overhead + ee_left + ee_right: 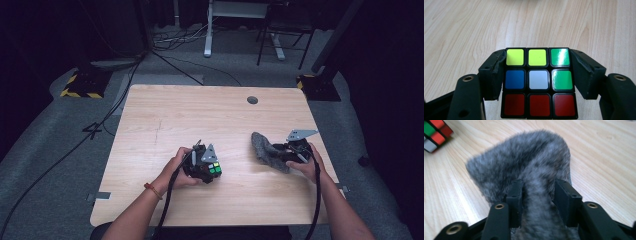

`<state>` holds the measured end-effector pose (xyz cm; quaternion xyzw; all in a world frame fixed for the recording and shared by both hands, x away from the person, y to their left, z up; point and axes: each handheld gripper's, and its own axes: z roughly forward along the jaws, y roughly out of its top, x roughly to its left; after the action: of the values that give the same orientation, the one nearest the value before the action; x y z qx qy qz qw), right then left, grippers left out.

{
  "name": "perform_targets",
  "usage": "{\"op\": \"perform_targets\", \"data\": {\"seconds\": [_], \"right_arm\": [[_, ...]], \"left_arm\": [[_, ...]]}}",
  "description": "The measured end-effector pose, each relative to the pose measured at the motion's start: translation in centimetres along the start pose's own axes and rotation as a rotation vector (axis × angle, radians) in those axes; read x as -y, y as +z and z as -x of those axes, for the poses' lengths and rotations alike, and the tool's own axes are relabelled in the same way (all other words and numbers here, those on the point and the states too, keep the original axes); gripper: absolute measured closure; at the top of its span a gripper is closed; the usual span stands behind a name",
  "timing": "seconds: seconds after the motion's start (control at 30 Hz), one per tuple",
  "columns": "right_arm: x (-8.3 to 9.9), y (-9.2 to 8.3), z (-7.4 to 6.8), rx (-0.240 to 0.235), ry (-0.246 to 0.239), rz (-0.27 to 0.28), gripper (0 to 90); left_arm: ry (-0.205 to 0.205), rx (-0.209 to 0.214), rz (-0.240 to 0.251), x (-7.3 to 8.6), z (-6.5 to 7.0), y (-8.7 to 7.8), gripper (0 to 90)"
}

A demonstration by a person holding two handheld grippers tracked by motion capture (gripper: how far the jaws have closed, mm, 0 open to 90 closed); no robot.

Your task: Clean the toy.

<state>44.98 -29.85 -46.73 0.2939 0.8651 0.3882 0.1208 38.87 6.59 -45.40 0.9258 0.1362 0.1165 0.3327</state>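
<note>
Presently catalogued, item by item.

Item one: a light wooden rectangular table (165, 115) with a small round grey grommet (252, 100) near its far edge. It is seen from above, standing on a grey carpeted floor (45, 150).

Item two: a three-by-three puzzle cube with black edges and coloured stickers (539, 82). It is placed on the near left part of the table and is clamped from both sides by the left gripper (537, 75). The black jaws are pressed flat against the cube's left and right faces. On the face turned to the camera, a top row of yellow, yellow, green is recorded, then blue, white, green, then three red squares. In the high view the cube (215, 169) is seen just beyond the left hand (176, 170).

Item three: a grey, mottled, furry cloth (529, 170), lying crumpled on the near right part of the table, well apart from the cube. A raised fold of it is straddled by the right gripper (537, 192). The jaws are set moderately apart with fur between them; whether the pads are pressed on it cannot be told. In the high view the cloth (265, 150) is seen just left of the right hand (309, 165).
</note>
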Motion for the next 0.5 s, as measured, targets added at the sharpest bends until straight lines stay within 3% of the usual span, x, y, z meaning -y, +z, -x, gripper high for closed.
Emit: {"op": "perform_targets", "data": {"seconds": [0.23, 0.37, 0.5], "right_arm": [[-0.5, -0.9, -0.3, 0.015, 0.004, 0.047, 51.6], [-0.8, -1.0, -0.6, 0.016, -0.005, 0.050, 49.4], [-1.2, -1.3, -1.0, 0.023, -0.007, 0.077, 46.5]], "left_arm": [[-0.010, 0.015, 0.034, 0.1, -0.2, -0.6, 28.7], [0.020, 0.050, 0.040, 0.3, -0.1, -1.4, 23.5], [0.044, 0.027, 0.032, 0.7, 0.2, -2.2, 17.8]]}}
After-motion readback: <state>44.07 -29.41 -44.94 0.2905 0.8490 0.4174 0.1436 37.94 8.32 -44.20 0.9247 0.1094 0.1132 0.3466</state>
